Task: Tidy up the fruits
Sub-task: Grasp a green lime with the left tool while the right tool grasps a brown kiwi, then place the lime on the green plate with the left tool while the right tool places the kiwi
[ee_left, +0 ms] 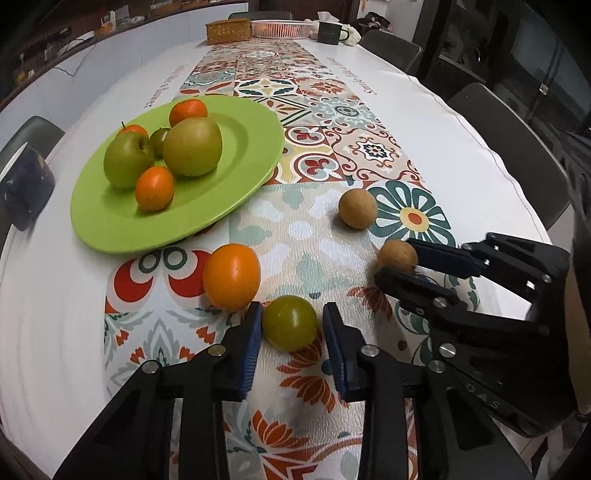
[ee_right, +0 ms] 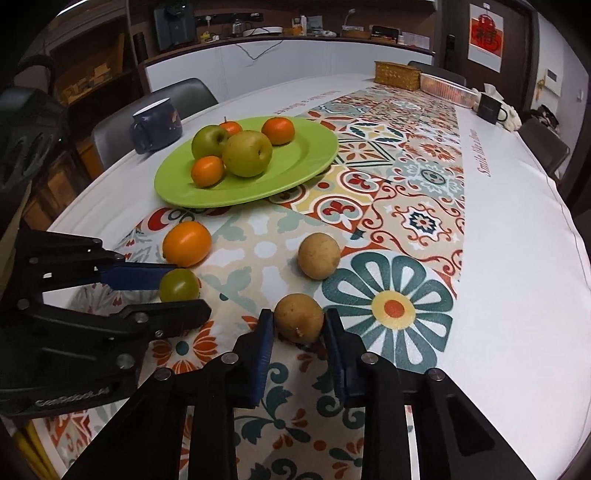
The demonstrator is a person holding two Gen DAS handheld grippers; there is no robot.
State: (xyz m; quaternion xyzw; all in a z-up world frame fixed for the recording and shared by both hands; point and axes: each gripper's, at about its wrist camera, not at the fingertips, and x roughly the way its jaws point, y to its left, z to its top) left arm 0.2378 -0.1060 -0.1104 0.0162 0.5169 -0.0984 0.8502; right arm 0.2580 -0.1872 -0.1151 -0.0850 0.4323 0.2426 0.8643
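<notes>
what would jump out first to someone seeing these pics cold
The bright green plate, sitting on the patterned tablecloth and piled with green apples and small oranges, draws the eye first. Next come the two grippers low in front: the left gripper open around a small green fruit, the right gripper open around a brown fruit. Between them and the plate lie a loose orange fruit and a second brown one.

Before you: long table (ee_left: 424, 122), white cloth with patterned tile runner (ee_left: 325, 122). Directly on it: green plate (ee_left: 243, 162) of fruit, orange fruit (ee_left: 231, 276), small green fruit (ee_left: 290, 322), two brown fruits (ee_left: 357, 208) (ee_left: 397, 255), blue mug (ee_right: 157, 124), wicker box (ee_left: 229, 32), pink basket (ee_left: 281, 28), dark mug (ee_left: 330, 32).
</notes>
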